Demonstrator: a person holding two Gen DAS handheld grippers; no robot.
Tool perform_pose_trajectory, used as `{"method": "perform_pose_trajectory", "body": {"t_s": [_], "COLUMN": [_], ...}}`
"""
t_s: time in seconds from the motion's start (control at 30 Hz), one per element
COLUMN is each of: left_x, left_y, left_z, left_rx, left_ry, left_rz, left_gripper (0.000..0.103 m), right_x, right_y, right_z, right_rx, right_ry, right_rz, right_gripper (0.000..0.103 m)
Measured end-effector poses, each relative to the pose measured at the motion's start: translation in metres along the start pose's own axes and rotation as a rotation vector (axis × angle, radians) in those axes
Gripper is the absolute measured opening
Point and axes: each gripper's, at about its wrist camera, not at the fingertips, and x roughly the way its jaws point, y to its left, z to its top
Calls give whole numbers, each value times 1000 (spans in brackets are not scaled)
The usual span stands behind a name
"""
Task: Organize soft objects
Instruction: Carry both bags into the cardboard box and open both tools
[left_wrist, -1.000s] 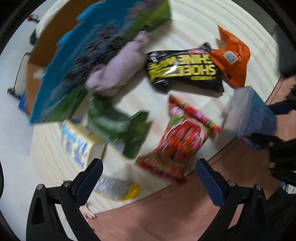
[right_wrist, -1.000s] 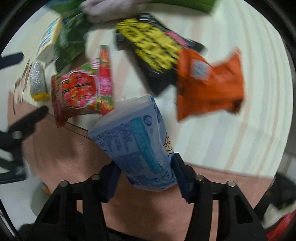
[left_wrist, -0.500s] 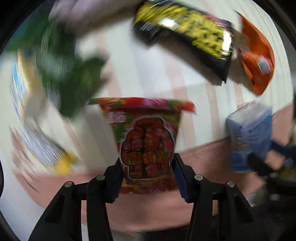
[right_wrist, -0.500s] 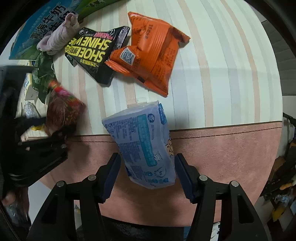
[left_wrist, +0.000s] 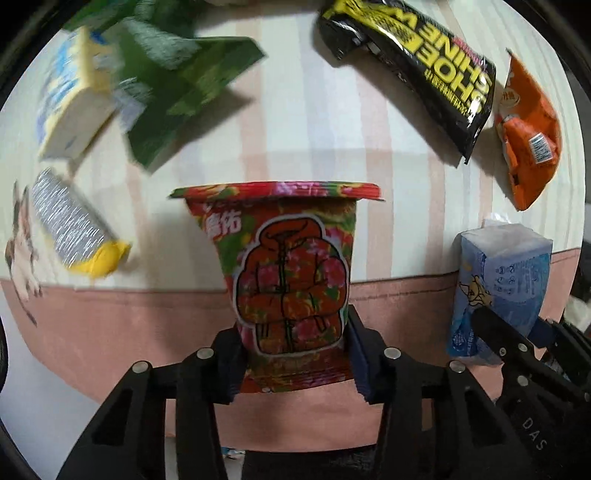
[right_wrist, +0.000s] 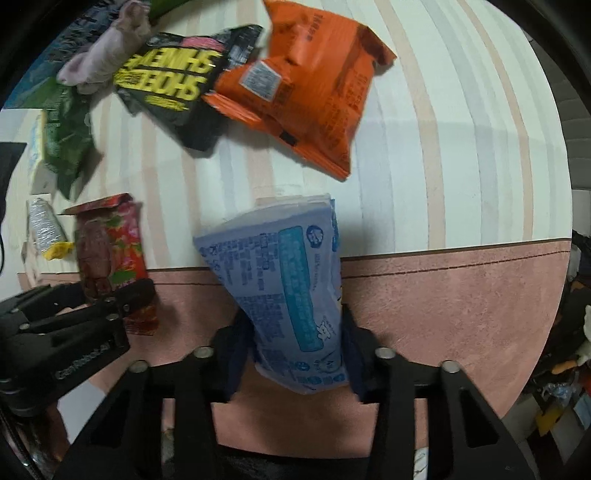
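Note:
My left gripper (left_wrist: 293, 354) is shut on a red floral snack packet (left_wrist: 291, 280) and holds it above the striped bed cover (left_wrist: 306, 122). My right gripper (right_wrist: 295, 350) is shut on a pale blue tissue pack (right_wrist: 288, 288), held over the cover's pink edge band (right_wrist: 443, 295). Each gripper and its load also shows in the other view: the tissue pack (left_wrist: 498, 288) at the right, the red packet (right_wrist: 110, 251) at the left.
On the cover lie a black and yellow packet (left_wrist: 417, 62), an orange packet (right_wrist: 306, 85), a green packet (left_wrist: 177, 85), a white and blue box (left_wrist: 70, 96), a silver and yellow tube (left_wrist: 70, 225) and a lilac cloth (right_wrist: 103, 59).
My left gripper has closed on the red packet and lifted it off the cover. My right gripper still holds the tissue pack and has drawn back toward the pink edge.

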Motion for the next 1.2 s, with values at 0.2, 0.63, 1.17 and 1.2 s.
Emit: {"method": "perform_pose_trajectory", "body": {"t_s": [0.2, 0.63, 1.17, 1.2], "left_x": [-87, -266, -181, -173], "left_y": [1, 62, 88, 87], "left_z": [-41, 102, 350, 358], "left_rx": [-70, -77, -25, -14], "left_ry": [-153, -407, -179, -167], "left_rz": [-58, -190, -288, -288], "left_gripper": [43, 43, 43, 43], "right_x": [-39, -222, -175, -171], "right_y": [-8, 35, 122, 125], "right_z": [-32, 51, 270, 275], "right_rx": [-42, -182, -119, -118], "right_ry": [-41, -322, -259, -255], "right_rz": [113, 246, 66, 54], "right_gripper": [36, 36, 36, 36]}}
